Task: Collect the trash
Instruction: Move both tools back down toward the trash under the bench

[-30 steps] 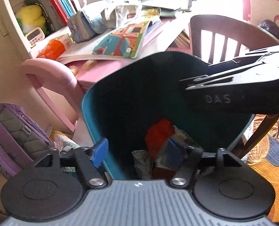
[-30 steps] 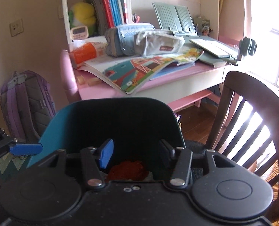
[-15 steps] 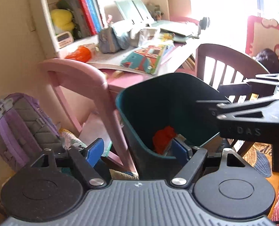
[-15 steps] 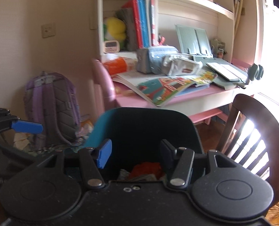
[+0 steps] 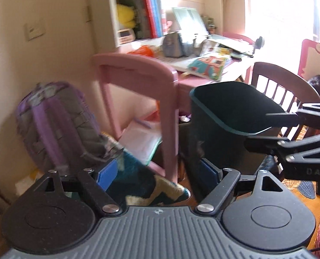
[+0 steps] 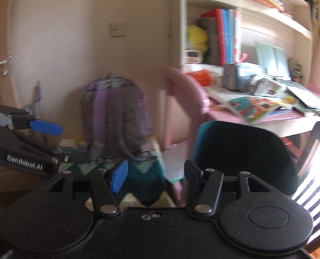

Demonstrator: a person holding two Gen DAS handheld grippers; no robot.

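The dark teal trash bin [image 5: 224, 118] stands on the floor beside the pink desk [image 5: 138, 69]; its inside is dark and its contents are hidden. My left gripper [image 5: 157, 170] hangs left of the bin over a teal patterned blanket [image 5: 142, 179], its jaws opening with nothing between the blue pads. My right gripper [image 6: 154, 173] is open and holds nothing, with the bin [image 6: 242, 151] just right of it. Each gripper shows in the other's view: the right gripper [image 5: 270, 129] by the bin's rim, the left gripper [image 6: 58, 140] at the far left. An orange packet [image 6: 201, 76] lies on the desk.
A purple backpack [image 5: 56, 125] leans on the wall at the left. A white folder [image 5: 142, 138] lies under the desk. A dark wooden chair [image 5: 285, 84] stands behind the bin. Books, pouches and papers crowd the desk top [image 6: 257, 108]. A door [image 6: 0, 60] is at far left.
Both grippers have drawn back from over the bin and swung left. The bin has shifted to the right and its red and blue trash is out of sight. Backpack and blanket have come into view.
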